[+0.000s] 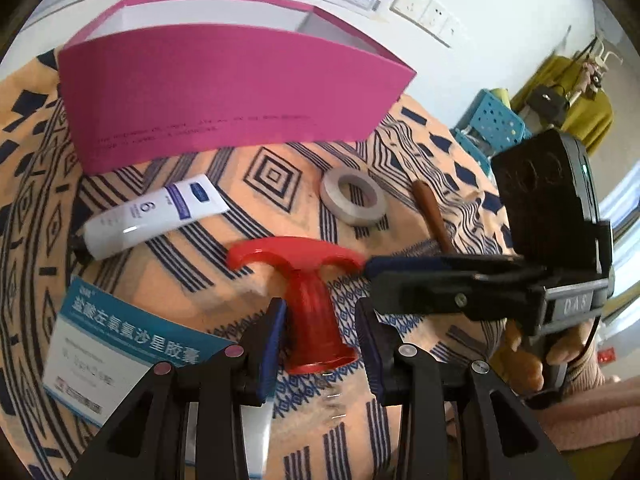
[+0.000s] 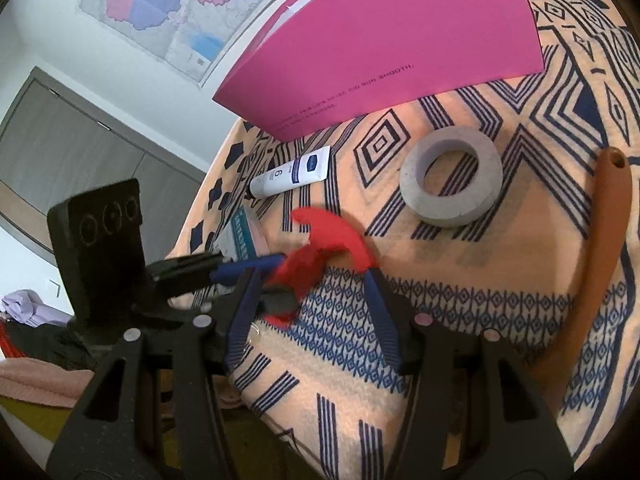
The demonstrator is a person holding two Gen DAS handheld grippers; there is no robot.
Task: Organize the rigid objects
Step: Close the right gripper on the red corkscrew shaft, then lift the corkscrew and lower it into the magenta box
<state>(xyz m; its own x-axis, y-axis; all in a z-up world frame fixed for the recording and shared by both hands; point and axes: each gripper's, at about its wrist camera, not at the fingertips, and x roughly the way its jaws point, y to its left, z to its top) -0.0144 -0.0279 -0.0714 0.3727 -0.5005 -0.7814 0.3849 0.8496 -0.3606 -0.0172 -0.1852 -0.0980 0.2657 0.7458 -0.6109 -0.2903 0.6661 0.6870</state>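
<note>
Clamping the red plastic handle piece (image 1: 308,304), the left gripper (image 1: 320,320) has its blue pads against both sides of the flared stem, low centre of the left wrist view. The T-shaped top of that red piece points up-frame; its open round base sits near the bottom centre. The right gripper (image 1: 400,270) comes in from the right edge of that view, its blue tips touching the right end of the red crossbar; whether they press on it I cannot tell. In the right wrist view the right gripper (image 2: 316,276) has its jaws apart, one pad at each side of the red piece (image 2: 328,240), the right pad at the crossbar tip. The left gripper (image 2: 256,270) enters there from the left, closed on the stem.

Everything lies on a patterned orange and navy cloth (image 1: 280,184). A white tube (image 1: 156,216) lies at centre left and a teal and white medicine box (image 1: 120,344) at lower left. A roll of grey tape (image 1: 354,200) lies flat, upper right of the red piece, and a brown wooden handle (image 1: 432,216) lies just right of the tape. A big open pink box (image 1: 224,96) stands at the top, behind all of it. A hand (image 1: 532,360) holds the right gripper's grip at lower right.
</note>
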